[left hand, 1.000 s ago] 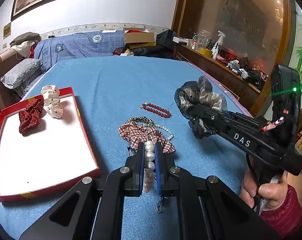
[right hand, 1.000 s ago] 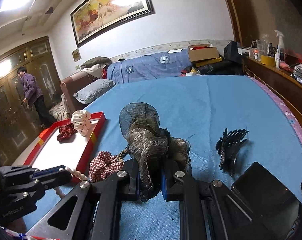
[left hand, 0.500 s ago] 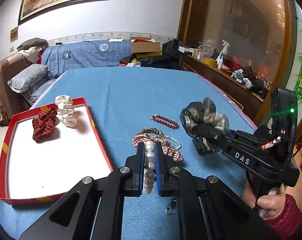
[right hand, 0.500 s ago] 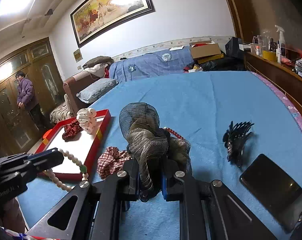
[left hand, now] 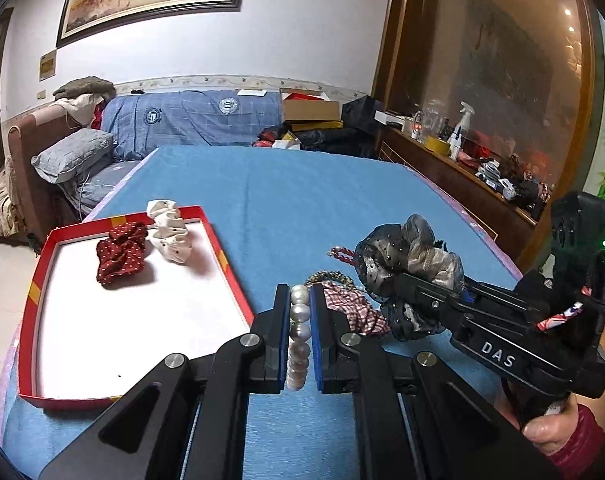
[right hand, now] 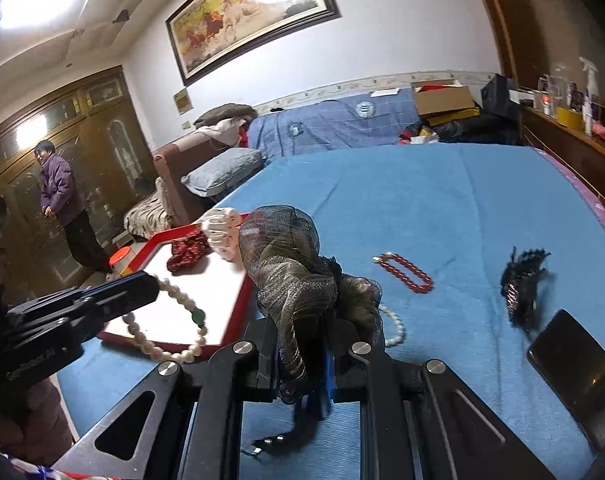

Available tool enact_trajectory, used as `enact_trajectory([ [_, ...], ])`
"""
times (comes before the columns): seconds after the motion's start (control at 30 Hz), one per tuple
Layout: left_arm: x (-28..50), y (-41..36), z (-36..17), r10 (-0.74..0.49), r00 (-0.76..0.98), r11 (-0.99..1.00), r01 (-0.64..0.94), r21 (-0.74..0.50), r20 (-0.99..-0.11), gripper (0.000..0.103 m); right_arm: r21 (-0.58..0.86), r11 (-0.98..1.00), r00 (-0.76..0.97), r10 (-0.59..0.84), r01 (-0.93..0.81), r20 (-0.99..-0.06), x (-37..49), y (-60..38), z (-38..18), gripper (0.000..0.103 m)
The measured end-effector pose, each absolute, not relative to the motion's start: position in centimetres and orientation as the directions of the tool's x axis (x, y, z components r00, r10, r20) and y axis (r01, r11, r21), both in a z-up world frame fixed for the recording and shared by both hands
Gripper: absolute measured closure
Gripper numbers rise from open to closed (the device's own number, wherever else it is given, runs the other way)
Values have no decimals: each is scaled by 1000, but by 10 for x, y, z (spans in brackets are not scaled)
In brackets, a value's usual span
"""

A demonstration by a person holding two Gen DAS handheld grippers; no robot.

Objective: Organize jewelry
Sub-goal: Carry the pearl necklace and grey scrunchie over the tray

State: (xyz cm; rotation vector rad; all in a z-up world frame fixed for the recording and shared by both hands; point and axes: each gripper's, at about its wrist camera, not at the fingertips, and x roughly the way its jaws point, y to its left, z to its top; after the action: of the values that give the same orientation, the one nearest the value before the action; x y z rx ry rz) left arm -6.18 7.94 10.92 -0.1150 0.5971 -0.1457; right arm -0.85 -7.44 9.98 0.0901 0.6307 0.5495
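My left gripper (left hand: pixel 300 294) is shut on a pearl bracelet (left hand: pixel 298 336) and holds it above the bed, right of the red tray (left hand: pixel 238 288). In the right wrist view the pearl bracelet (right hand: pixel 174 324) hangs from it as a loop with one green bead, over the tray's near edge (right hand: pixel 158 342). My right gripper (right hand: pixel 300 328) is shut on a dark mesh scrunchie (right hand: pixel 290 272), also seen from the left wrist (left hand: pixel 406 264). A red dotted scrunchie (left hand: pixel 120 252) and a white one (left hand: pixel 170 232) lie in the tray.
On the blue bedspread (right hand: pixel 442 208) lie a red bead bracelet (right hand: pixel 404 270), a plaid scrunchie (left hand: pixel 352 308), a white bead bracelet (right hand: pixel 394 326), a black hair claw (right hand: pixel 522 284) and a dark phone (right hand: pixel 578 368). A person (right hand: pixel 60 200) stands at the far left.
Both grippers rose higher above the bed with their loads. The left gripper carried the pearl bracelet left, over the tray's near edge.
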Motion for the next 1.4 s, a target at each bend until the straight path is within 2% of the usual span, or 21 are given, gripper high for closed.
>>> enact_trajectory([
  [0.6, -53, 151, 105, -44, 841, 981, -66, -183, -540, 94, 218, 780, 590, 596, -587, -545, -7, 0, 115, 84],
  [0.97, -33, 198, 83, 26, 813, 962, -179, -207, -582, 94, 240, 735, 516, 633, -634, -578, 10, 52, 101, 83],
  [1.4, -2, 233, 54, 62, 778, 935, -264, -236, -625, 94, 250, 749, 483, 606, -614, -632, 49, 93, 75, 82],
])
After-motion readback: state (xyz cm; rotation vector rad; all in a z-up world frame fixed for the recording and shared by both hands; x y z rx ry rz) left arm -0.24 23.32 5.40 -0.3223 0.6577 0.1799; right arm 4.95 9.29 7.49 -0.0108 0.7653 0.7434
